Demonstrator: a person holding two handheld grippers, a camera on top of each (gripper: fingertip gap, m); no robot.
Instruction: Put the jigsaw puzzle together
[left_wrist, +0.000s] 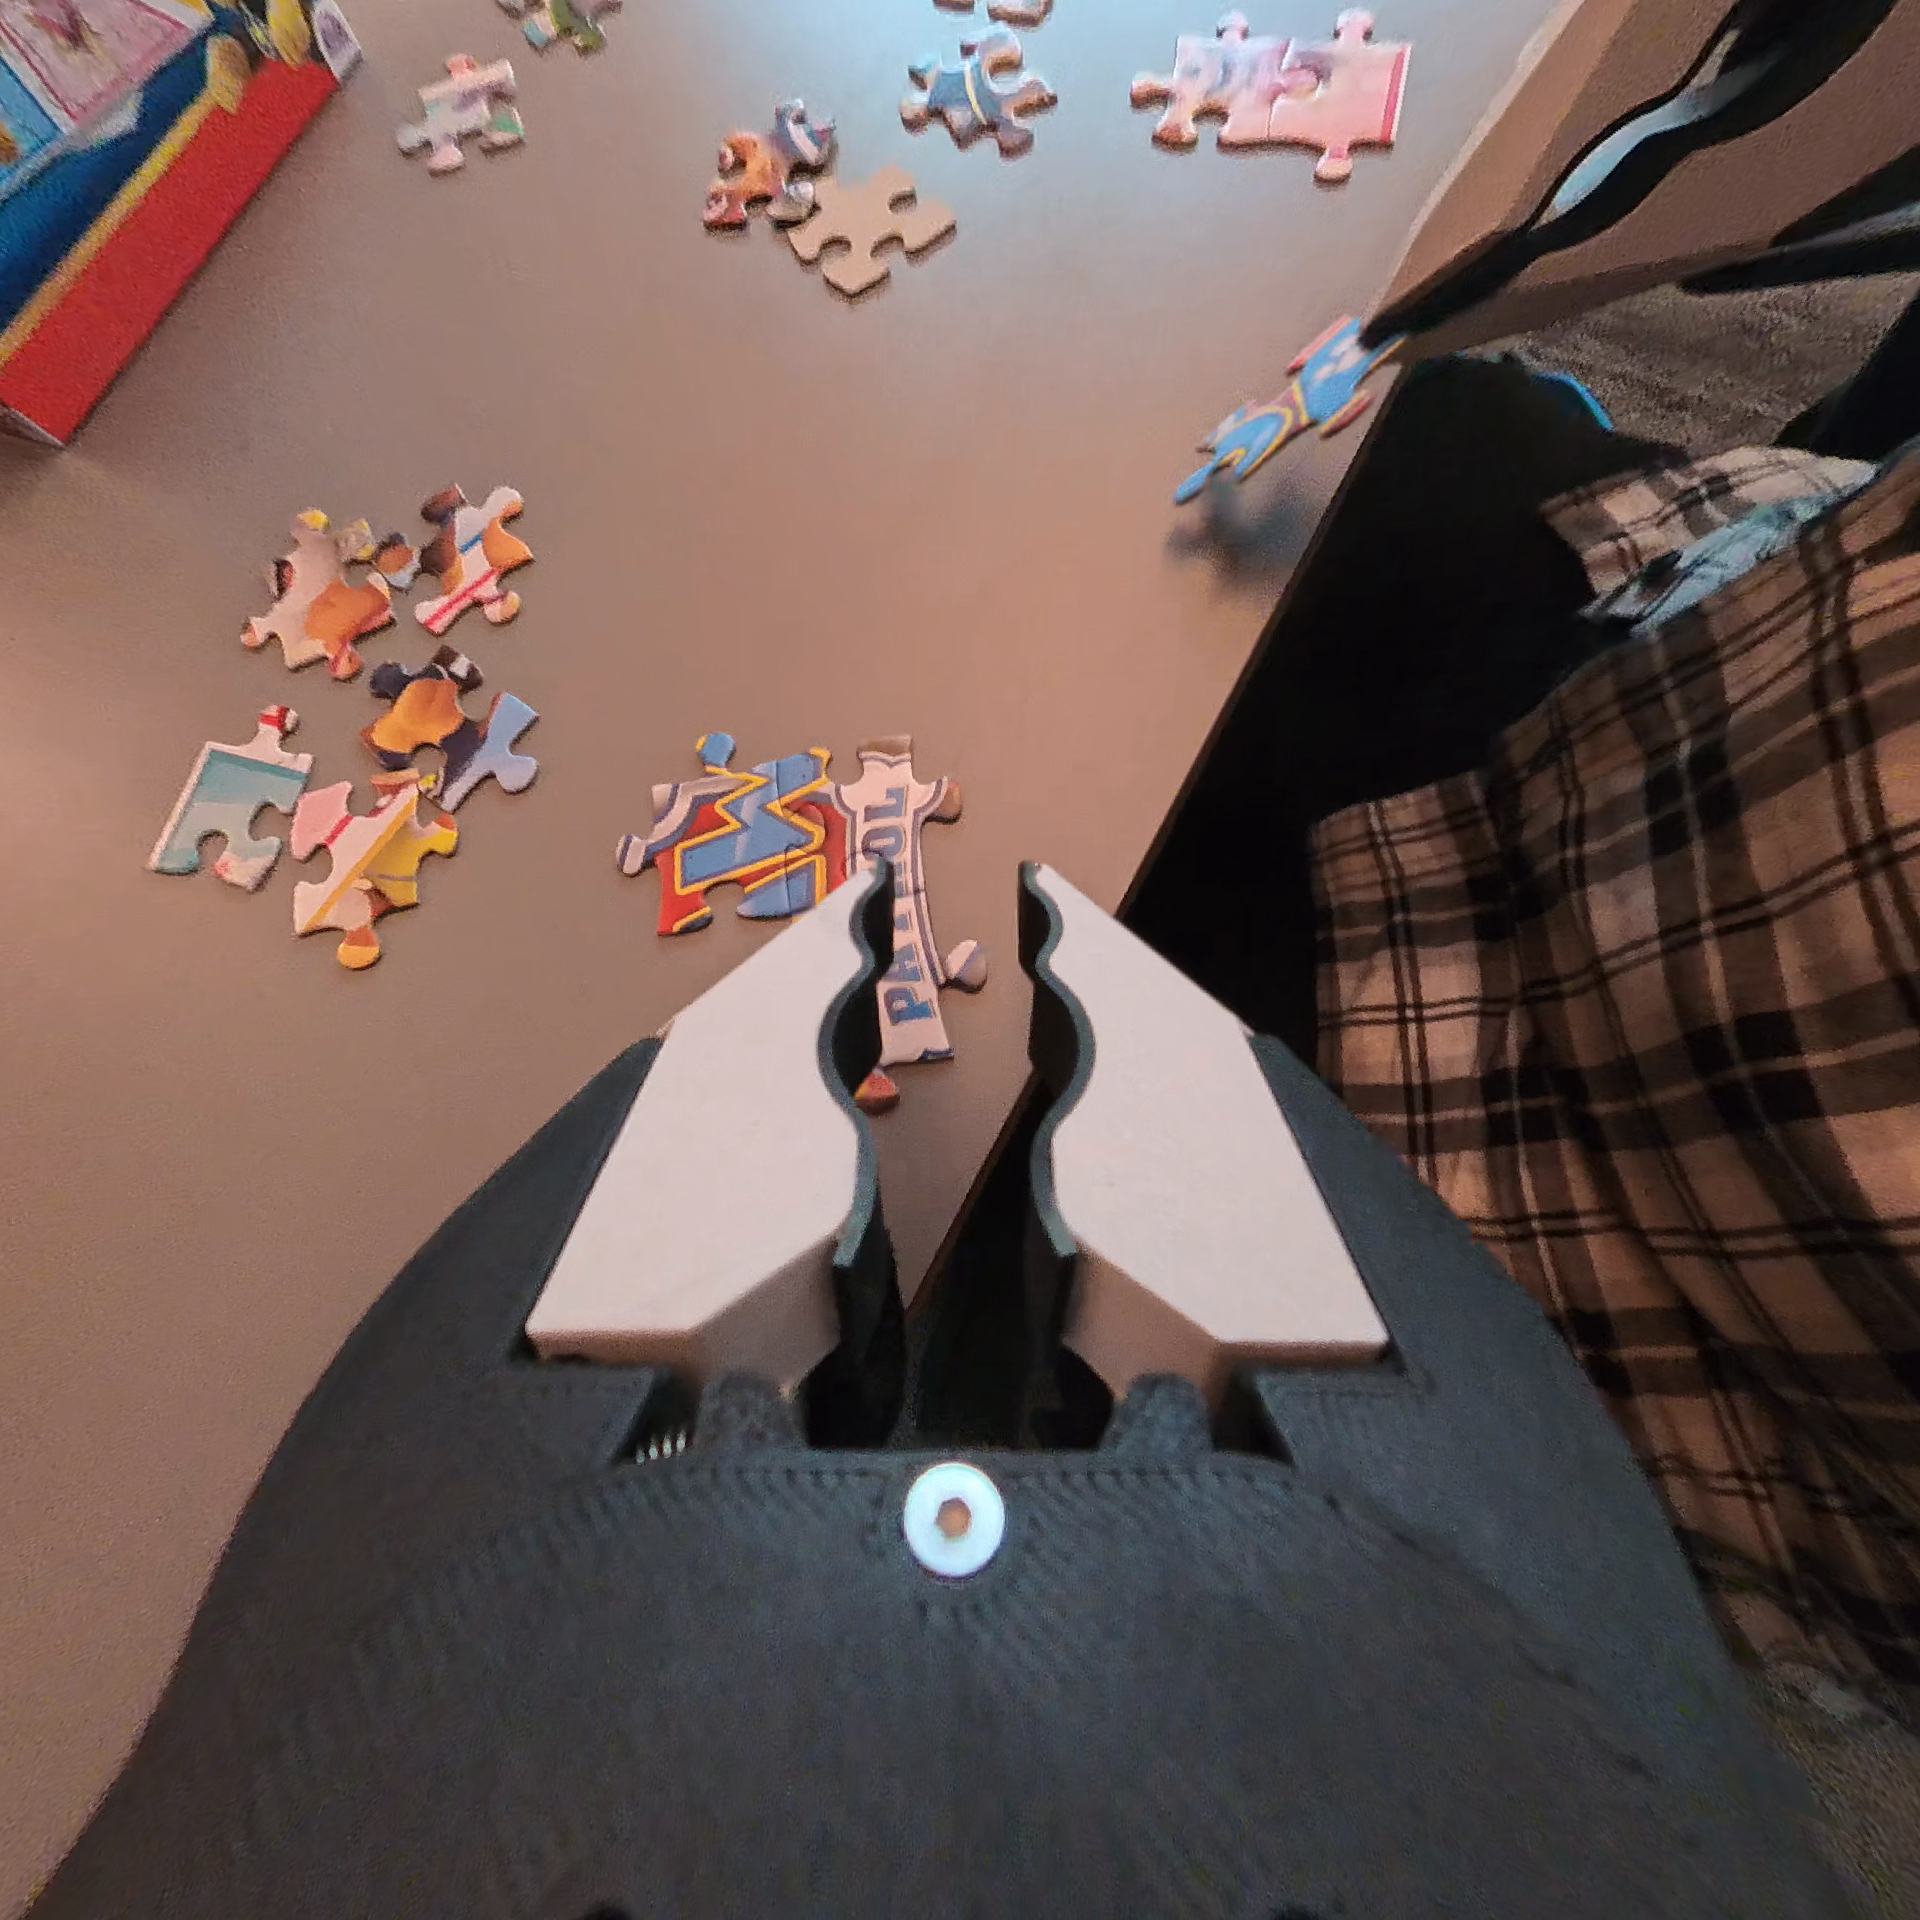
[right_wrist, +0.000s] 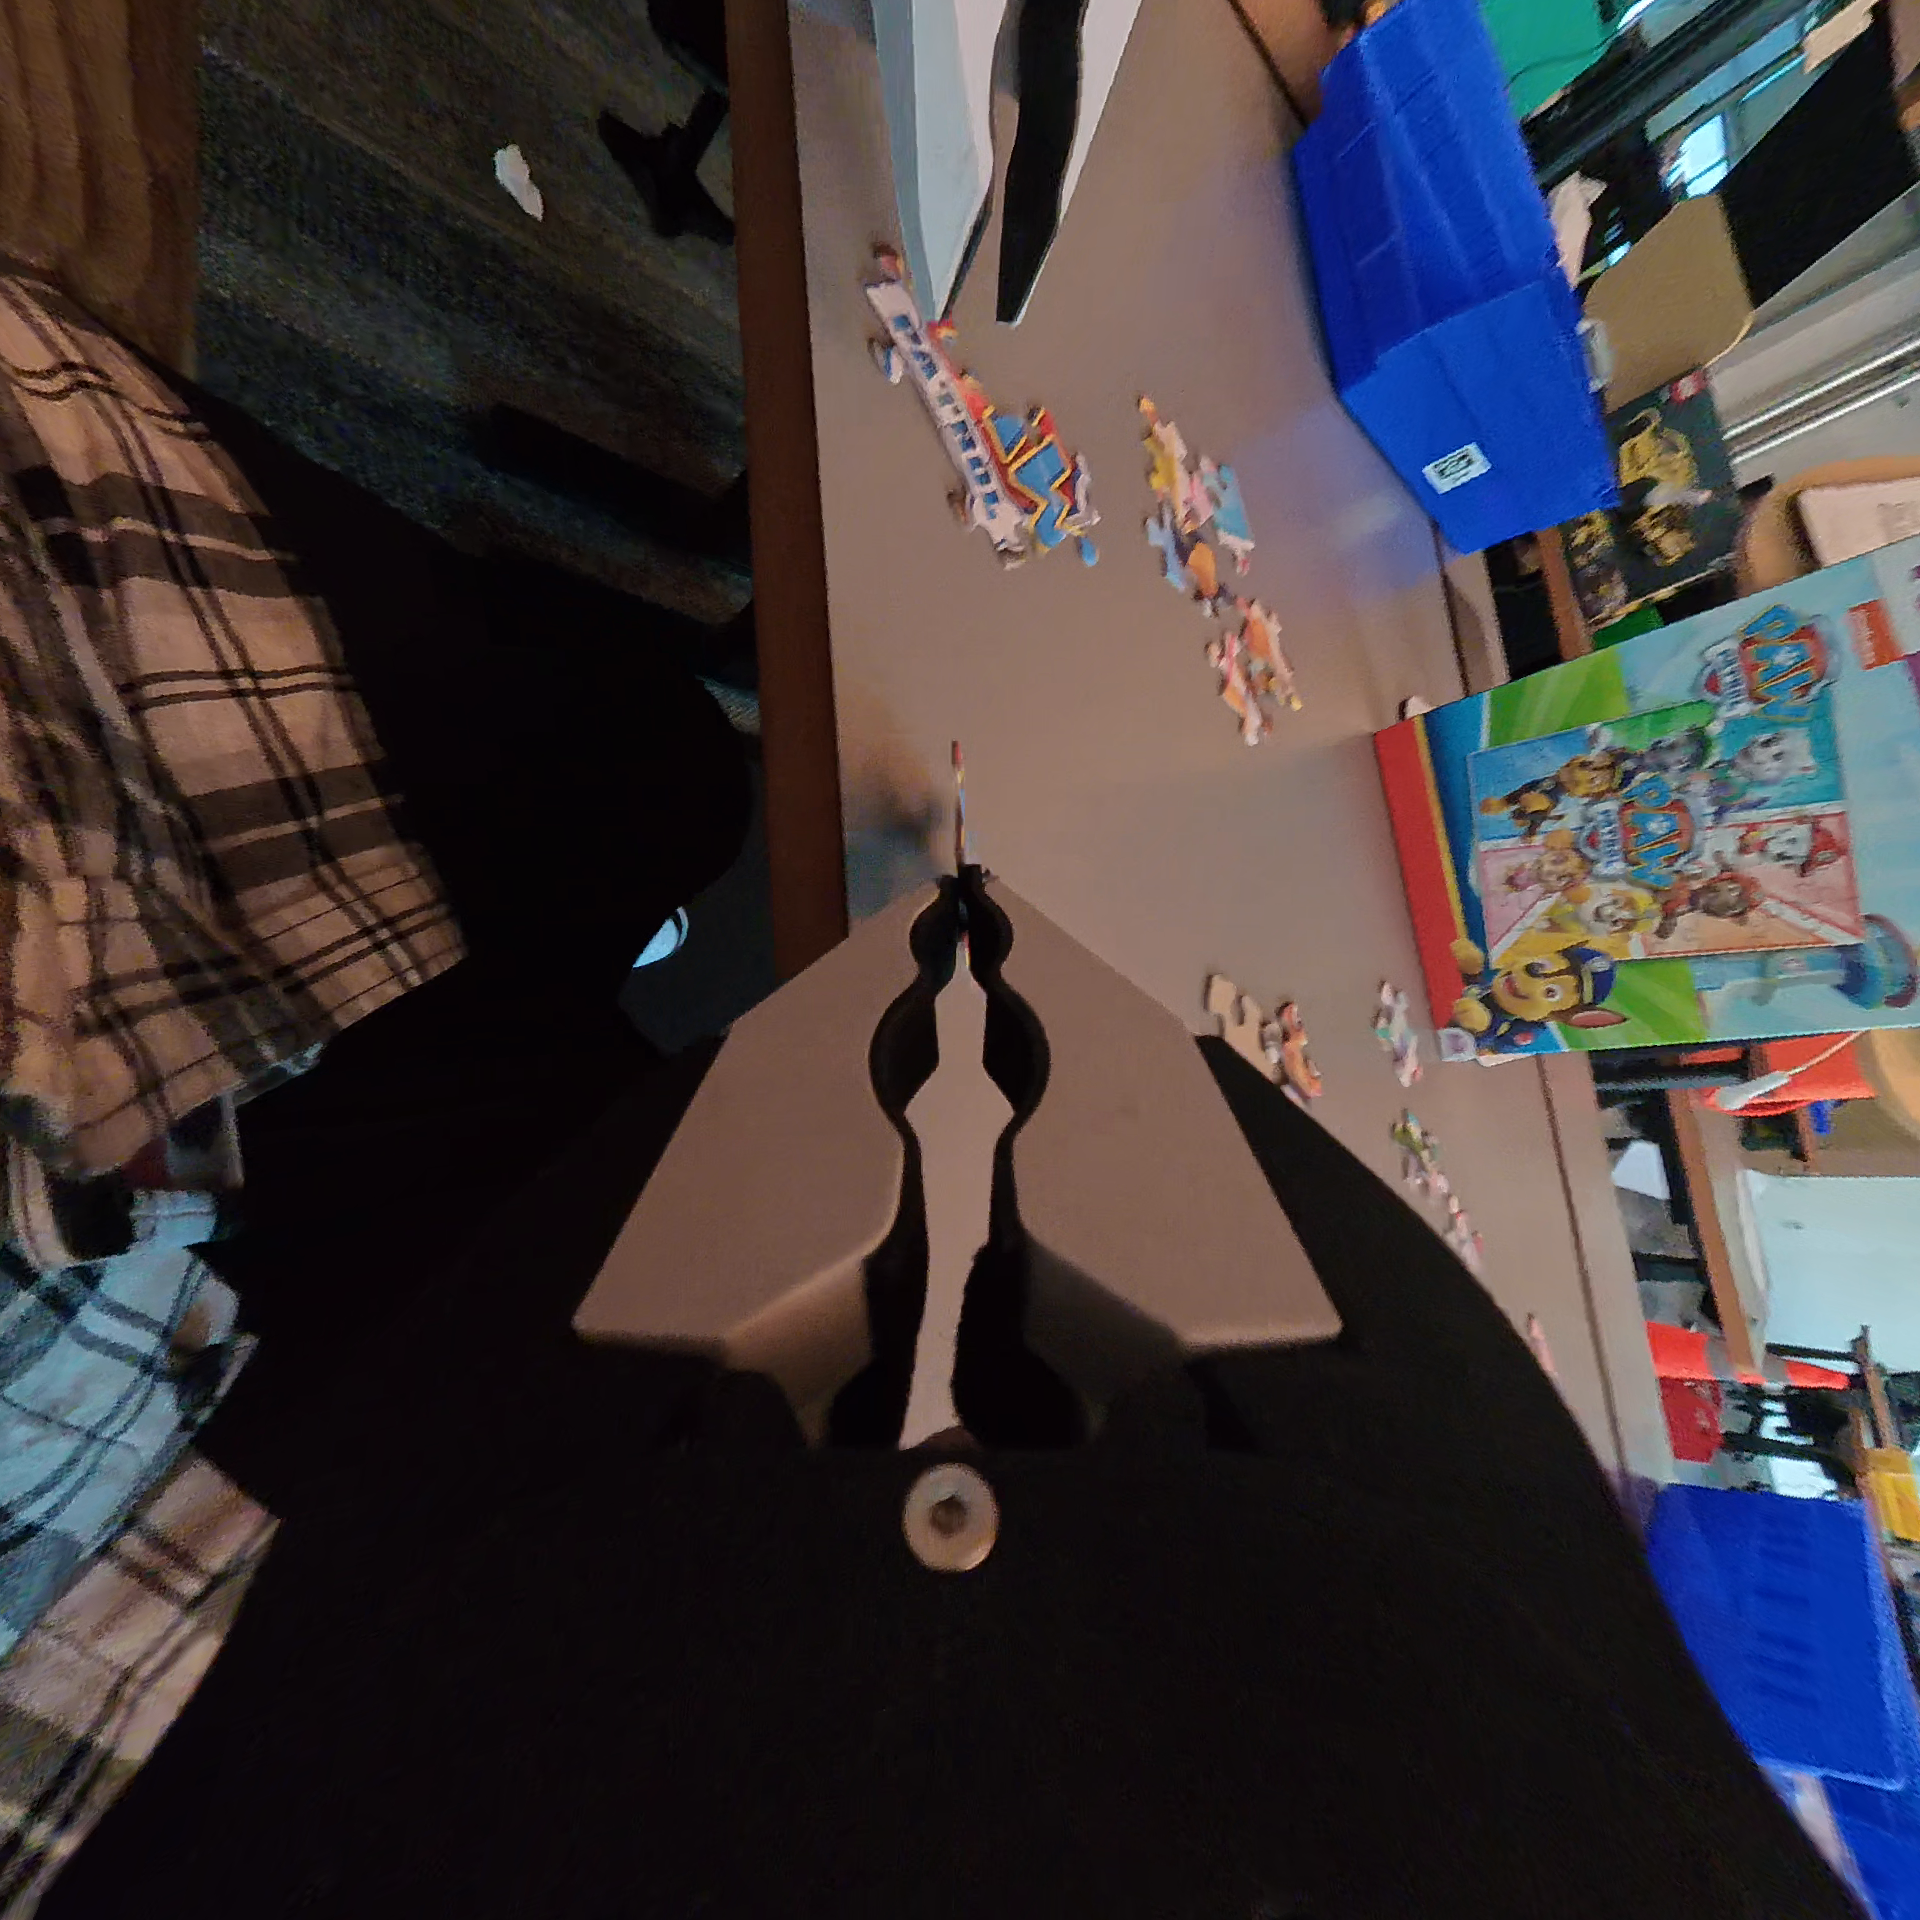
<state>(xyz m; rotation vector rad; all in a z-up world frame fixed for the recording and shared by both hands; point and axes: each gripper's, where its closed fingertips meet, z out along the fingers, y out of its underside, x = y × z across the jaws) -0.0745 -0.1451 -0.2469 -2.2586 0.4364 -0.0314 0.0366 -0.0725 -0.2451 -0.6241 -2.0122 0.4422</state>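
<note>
Left gripper (left_wrist: 956, 883): fingers apart, nothing between them, poised above the joined section near the tabletop's (left_wrist: 727, 468) front edge.

Right gripper (right_wrist: 964, 881): fingers clenched on a single puzzle piece (right_wrist: 961, 805), seen edge-on here; in the left wrist view this held piece shows blue, lifted off the surface at the front edge.

Joined section (left_wrist: 790, 842): several interlocked pieces, red, blue and yellow with a white lettered strip, lying flat close to the front edge.

Loose cluster (left_wrist: 364, 717): about six colourful pieces, some touching, farther in from the edge beside the joined section.

Pink pair (left_wrist: 1278, 94): two linked pink pieces, toward the far edge.

Face-down piece (left_wrist: 873, 229): plain cardboard back up, touching a colourful piece (left_wrist: 769, 166).

Puzzle box (right_wrist: 1662, 842): printed, red-sided, standing at the far edge.

Blue bin (right_wrist: 1444, 270): at the far edge, well apart from the pieces.

Plaid fabric (left_wrist: 1662, 935): on a person's lap, below the front edge.
</note>
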